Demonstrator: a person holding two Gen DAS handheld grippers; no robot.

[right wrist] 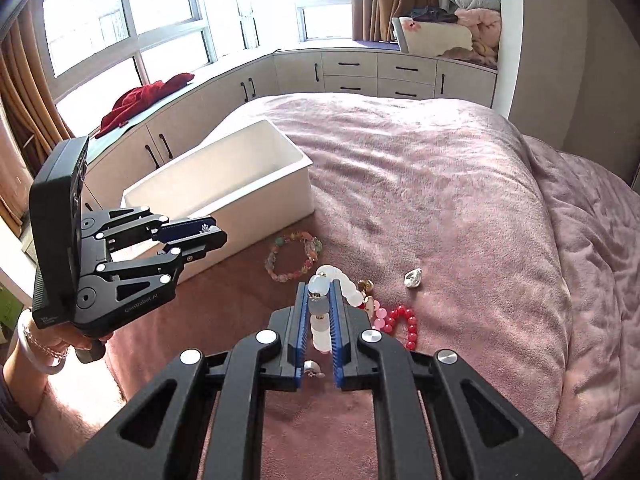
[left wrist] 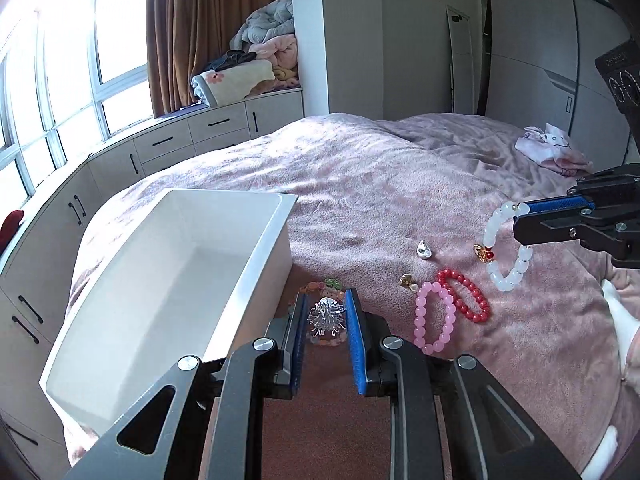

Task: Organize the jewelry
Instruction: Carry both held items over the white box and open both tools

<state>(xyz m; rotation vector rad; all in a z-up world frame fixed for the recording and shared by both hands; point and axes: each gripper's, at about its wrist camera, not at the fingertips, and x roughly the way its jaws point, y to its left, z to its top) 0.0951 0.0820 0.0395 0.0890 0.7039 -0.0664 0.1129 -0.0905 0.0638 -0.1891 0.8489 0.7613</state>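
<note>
We are gripping a spiky silver ornament (left wrist: 326, 316) between the blue pads of our left gripper (left wrist: 326, 310), just beside the white box (left wrist: 256, 264) on the pink bedspread (left wrist: 360, 184). Our right gripper (right wrist: 320, 312) is clamping the white bead bracelet (left wrist: 506, 248), which is hanging above the spread. Beyond it, pink bracelet (left wrist: 434, 318) and red bracelet (left wrist: 466, 296) are lying touching, a silver earring (left wrist: 424, 249) farther off.

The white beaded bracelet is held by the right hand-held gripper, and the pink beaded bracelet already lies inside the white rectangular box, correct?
Not quite. The pink beaded bracelet lies on the pink bedspread, outside the white rectangular box, as the left wrist view shows. The right hand-held gripper does hold the white beaded bracelet.
</note>
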